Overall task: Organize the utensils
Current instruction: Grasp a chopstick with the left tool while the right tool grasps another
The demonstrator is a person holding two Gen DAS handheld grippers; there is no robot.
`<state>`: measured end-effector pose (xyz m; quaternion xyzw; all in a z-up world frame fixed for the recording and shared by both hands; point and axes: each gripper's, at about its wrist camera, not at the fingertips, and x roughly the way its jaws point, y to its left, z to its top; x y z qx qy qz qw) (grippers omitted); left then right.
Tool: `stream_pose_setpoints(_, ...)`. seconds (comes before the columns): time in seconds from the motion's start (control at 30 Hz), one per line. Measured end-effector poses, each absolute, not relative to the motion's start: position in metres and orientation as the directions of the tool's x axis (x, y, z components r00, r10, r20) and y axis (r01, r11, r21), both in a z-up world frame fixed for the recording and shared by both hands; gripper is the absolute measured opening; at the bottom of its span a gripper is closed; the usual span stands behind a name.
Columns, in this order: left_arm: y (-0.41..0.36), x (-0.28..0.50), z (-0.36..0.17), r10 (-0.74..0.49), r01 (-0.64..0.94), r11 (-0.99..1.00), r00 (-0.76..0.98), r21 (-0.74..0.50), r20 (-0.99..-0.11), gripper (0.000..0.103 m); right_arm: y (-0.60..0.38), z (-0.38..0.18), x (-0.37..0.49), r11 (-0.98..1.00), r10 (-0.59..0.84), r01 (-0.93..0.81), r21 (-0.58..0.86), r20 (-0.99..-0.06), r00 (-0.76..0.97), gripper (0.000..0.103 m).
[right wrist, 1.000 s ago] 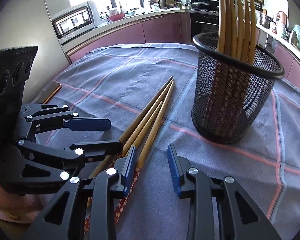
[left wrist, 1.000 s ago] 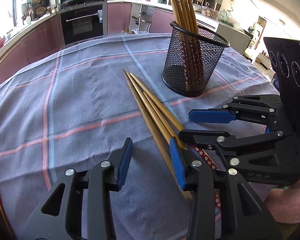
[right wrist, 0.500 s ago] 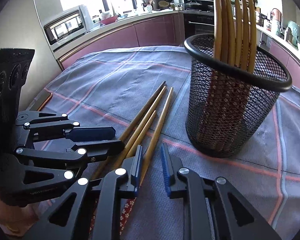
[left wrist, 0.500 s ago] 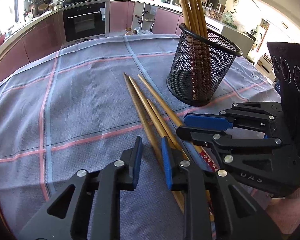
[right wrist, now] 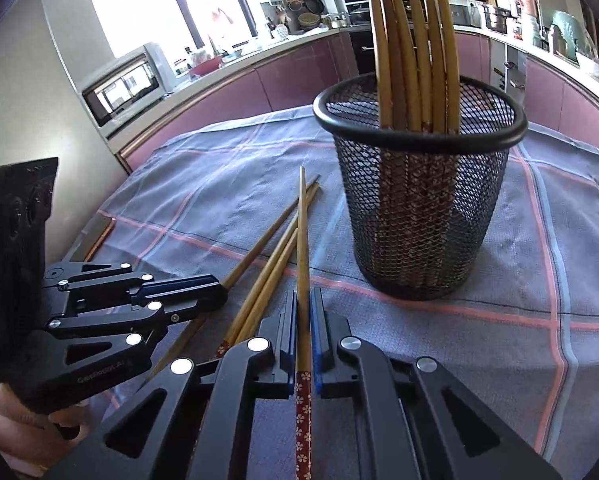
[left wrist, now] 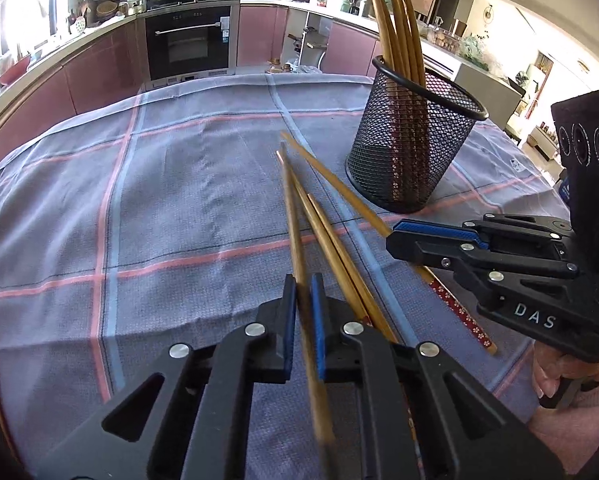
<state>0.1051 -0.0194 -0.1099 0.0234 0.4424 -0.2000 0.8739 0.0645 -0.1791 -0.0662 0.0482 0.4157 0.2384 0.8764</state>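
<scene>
Beside the mesh holder (right wrist: 419,216) on the cloth-covered counter (left wrist: 159,200), each claw, left (left wrist: 302,312) and right (right wrist: 303,320), having just closed, is clamping one chopstick, likely for dropping in; two chopsticks (left wrist: 331,248) are lying loose.

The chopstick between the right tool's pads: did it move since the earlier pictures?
Yes. The chopstick, now clamped in the right tool, has swung its tip toward the mesh holder, crossing the chopsticks on the cloth.

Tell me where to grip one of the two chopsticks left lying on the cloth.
Take a loose chopstick at mid-shaft, from above, pads across its width. It lies flat beside its twin, thin and round, tips pointing away toward the mesh cup, so an end-on approach offers little.
</scene>
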Motion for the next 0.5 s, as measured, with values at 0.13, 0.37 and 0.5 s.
stream_pose_setpoints(0.13, -0.019, 0.093, -0.107, -0.347, 0.390, 0.910, 0.525, -0.143, -0.777, 0.008, -0.176, -0.065, 0.059, 0.867, 0.477, -0.412, 0.281, -0.709, 0.520, 0.006)
stream_pose_setpoints(0.37, -0.021, 0.084, -0.111, -0.357, 0.415, 0.898, 0.494, -0.145, -0.793, 0.008, -0.170, -0.071, 0.056, 0.858, 0.482, -0.429, 0.282, -0.732, 0.482, 0.006)
stream_pose_setpoints(0.5, -0.024, 0.089, -0.113, -0.353, 0.435, 0.891, 0.493, -0.126, -0.795, 0.020, -0.168, -0.073, 0.058, 0.860, 0.475, -0.431, 0.275, -0.740, 0.476, 0.008)
